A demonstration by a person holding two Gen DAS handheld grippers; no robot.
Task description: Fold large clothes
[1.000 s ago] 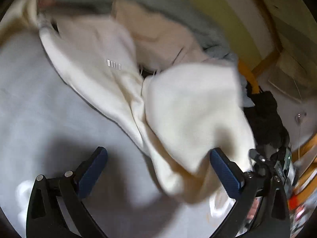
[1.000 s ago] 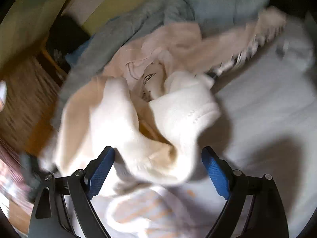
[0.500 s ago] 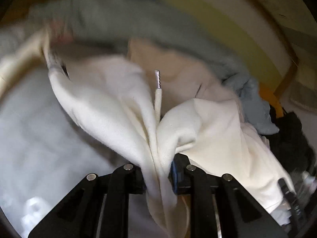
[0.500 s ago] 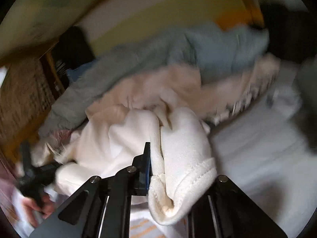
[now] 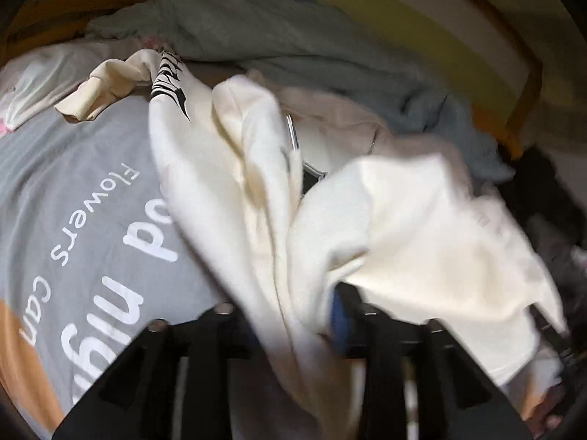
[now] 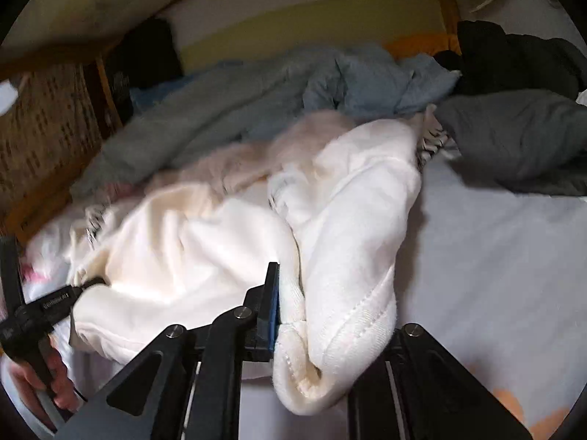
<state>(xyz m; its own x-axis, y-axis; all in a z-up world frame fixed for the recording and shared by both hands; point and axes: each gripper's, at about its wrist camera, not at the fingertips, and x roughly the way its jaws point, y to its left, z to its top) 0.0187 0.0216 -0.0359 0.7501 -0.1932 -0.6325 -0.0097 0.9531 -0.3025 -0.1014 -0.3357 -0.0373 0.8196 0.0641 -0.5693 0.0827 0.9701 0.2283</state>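
Both claws pinching cream hoodie (image 6: 205,256), left gripper (image 5: 293,322), right gripper (image 6: 312,311), jaws opening, garment stretched between them

White lettering runs across the grey sheet (image 5: 84,198) at about nine o'clock in the left wrist view, seen rotated: "Flowers" up top, "can" further down, both in thin letters. Beside them sit bigger bold letters, partly covered by cloth, so only bits like "po" and "nig" show. In the right wrist view, small pale print sits on the left gripper's black body (image 6: 55,302) at eight o'clock, too blurred to read.
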